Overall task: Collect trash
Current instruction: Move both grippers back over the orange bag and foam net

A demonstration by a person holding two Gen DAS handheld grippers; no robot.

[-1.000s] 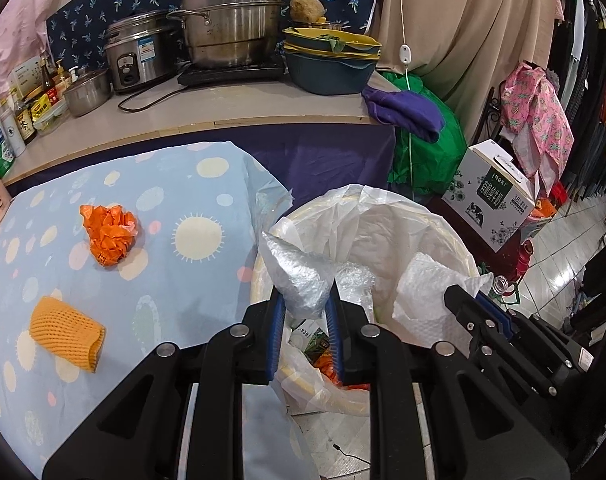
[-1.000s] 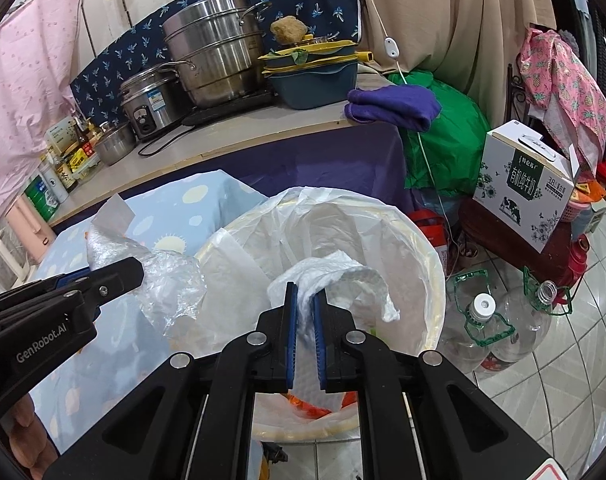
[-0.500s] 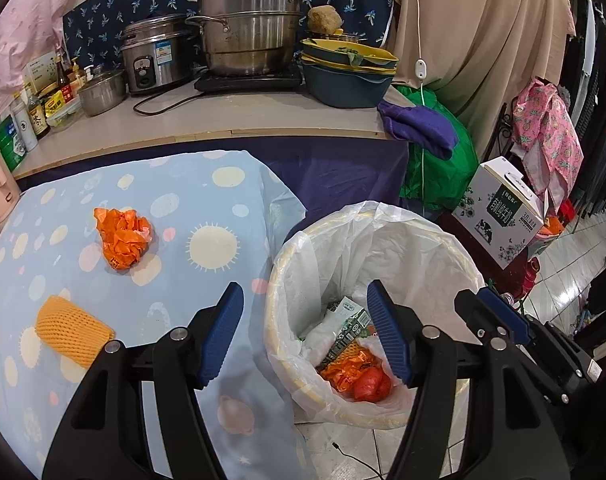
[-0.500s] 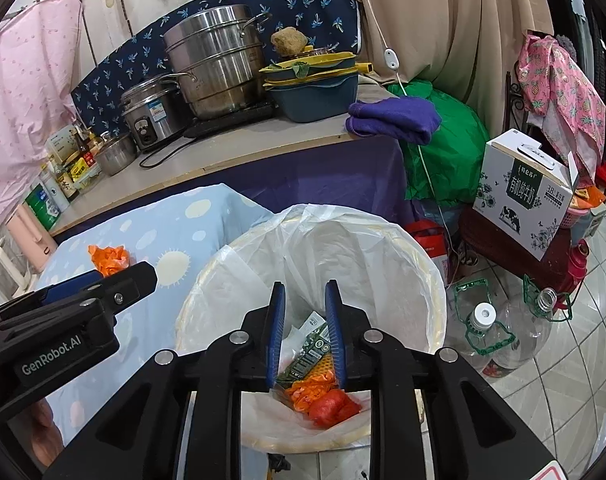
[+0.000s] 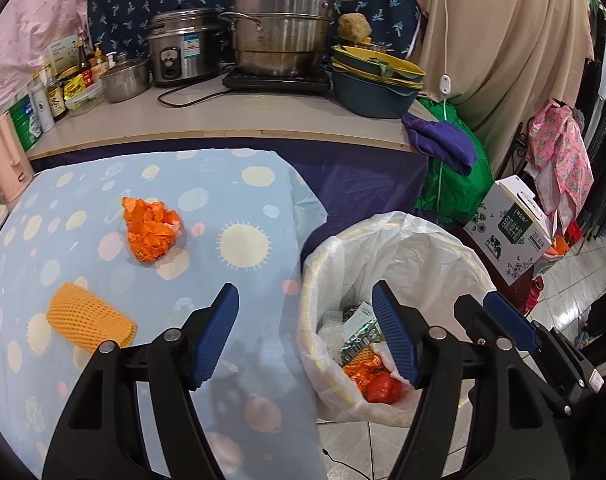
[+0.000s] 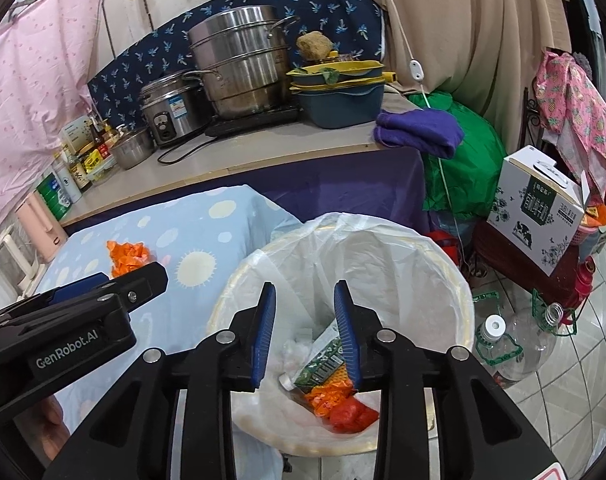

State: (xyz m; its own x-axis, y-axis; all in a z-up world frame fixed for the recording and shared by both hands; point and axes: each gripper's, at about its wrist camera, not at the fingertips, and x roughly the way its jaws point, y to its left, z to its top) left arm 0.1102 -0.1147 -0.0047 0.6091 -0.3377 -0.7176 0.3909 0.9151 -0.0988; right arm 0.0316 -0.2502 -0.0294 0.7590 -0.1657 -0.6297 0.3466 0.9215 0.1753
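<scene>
A bin lined with a white bag [image 5: 407, 240] [image 6: 343, 240] stands beside the table and holds a green carton [image 6: 323, 358], orange and red wrappers [image 6: 343, 408] and white plastic. A crumpled orange wrapper [image 5: 151, 230] [image 6: 128, 255] and an orange foam net sleeve [image 5: 89, 318] lie on the blue dotted tablecloth [image 5: 223, 184]. My left gripper [image 5: 305, 330] is open and empty, over the gap between table edge and bin. My right gripper [image 6: 305, 332] is open and empty above the bin's mouth; it also shows in the left wrist view [image 5: 499, 316].
A counter [image 5: 223, 116] behind the table carries steel pots [image 5: 279, 20], a rice cooker, stacked bowls, bottles and a purple cloth [image 5: 439, 142]. A carton box [image 6: 539, 204] and clear plastic bottles [image 6: 515, 340] stand on the tiled floor to the right.
Both grippers held crumpled white plastic over the bin a second ago. Both have opened and the plastic has dropped into the bin. The left gripper has drawn back slightly toward the table.
</scene>
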